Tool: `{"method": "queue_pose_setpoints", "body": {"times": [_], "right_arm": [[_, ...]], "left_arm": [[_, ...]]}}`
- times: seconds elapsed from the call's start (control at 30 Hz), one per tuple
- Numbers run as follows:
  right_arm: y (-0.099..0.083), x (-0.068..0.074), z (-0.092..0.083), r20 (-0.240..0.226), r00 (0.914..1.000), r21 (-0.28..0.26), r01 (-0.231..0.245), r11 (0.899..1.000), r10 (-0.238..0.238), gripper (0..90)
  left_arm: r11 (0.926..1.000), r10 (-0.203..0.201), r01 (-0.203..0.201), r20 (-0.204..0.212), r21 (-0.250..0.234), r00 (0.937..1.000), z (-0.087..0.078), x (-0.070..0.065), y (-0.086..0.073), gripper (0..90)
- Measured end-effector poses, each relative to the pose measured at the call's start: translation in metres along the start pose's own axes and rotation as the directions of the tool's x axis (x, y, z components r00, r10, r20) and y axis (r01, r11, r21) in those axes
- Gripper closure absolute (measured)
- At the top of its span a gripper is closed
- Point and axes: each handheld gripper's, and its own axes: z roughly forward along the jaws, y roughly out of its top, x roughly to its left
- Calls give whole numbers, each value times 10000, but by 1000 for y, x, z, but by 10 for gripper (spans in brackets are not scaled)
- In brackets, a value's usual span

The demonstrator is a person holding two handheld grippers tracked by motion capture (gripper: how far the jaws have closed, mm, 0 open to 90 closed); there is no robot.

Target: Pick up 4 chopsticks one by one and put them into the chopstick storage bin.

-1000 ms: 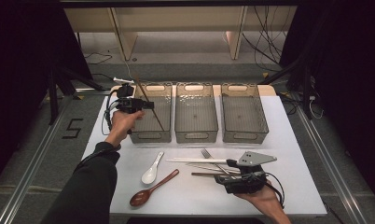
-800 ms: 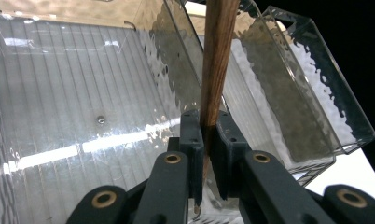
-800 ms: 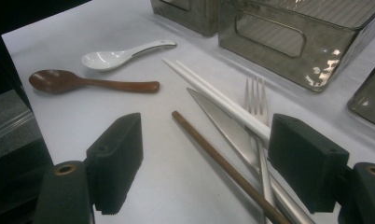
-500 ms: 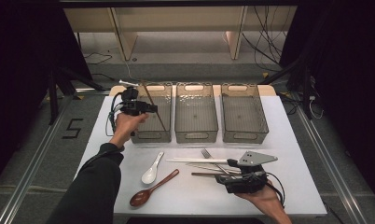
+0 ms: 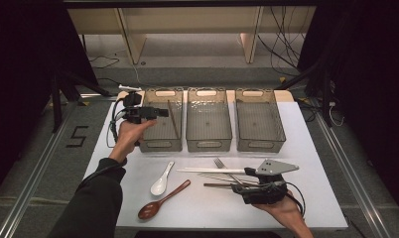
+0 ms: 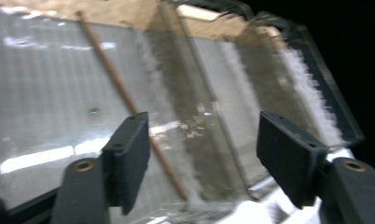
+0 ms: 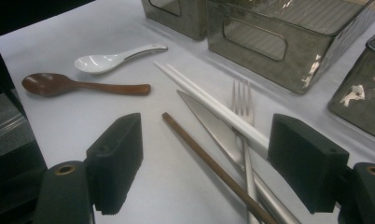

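**Three bins, one chopstick dropped in the left one**

Three clear bins stand in a row at the far side of the white table (image 5: 316,163): the left bin (image 5: 160,144), the middle bin (image 5: 208,141) and the right bin (image 5: 259,141). One brown chopstick (image 5: 173,119) lies slanted inside the left bin. The left gripper (image 5: 163,112) hangs over that bin's left rim; its jaws have just been opening and now stand apart with nothing between them, the chopstick lying below them on the bin floor.

On the near half of the table lie two spoons, a white spoon (image 5: 161,179) and a brown wooden spoon (image 5: 163,200), side by side. To their right sit one fork (image 7: 244,121), one knife (image 7: 218,128), a second brown chopstick (image 7: 209,163) and what looks like a pair of white chopsticks (image 7: 209,100), pressed together so the count is hard to fix. These overlap in a loose heap. The right gripper (image 7: 209,175) rests low at that heap, jaws wide, the brown chopstick and knife between them but ungripped.
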Motion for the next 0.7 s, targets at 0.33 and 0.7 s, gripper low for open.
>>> {"method": "queue_pose_setpoints", "body": {"times": [0.33,0.7], "right_arm": [[7,-14,-4,203,9984,981,508,9939,-530,274],[11,-41,-5,598,9898,2664,1089,9577,-1292,328]], "left_arm": [[9840,1665,-1608,751,-762,9832,-36,-37,-34,226],[9622,2620,-2518,1001,-1038,9599,-51,-45,-85,198]]}}
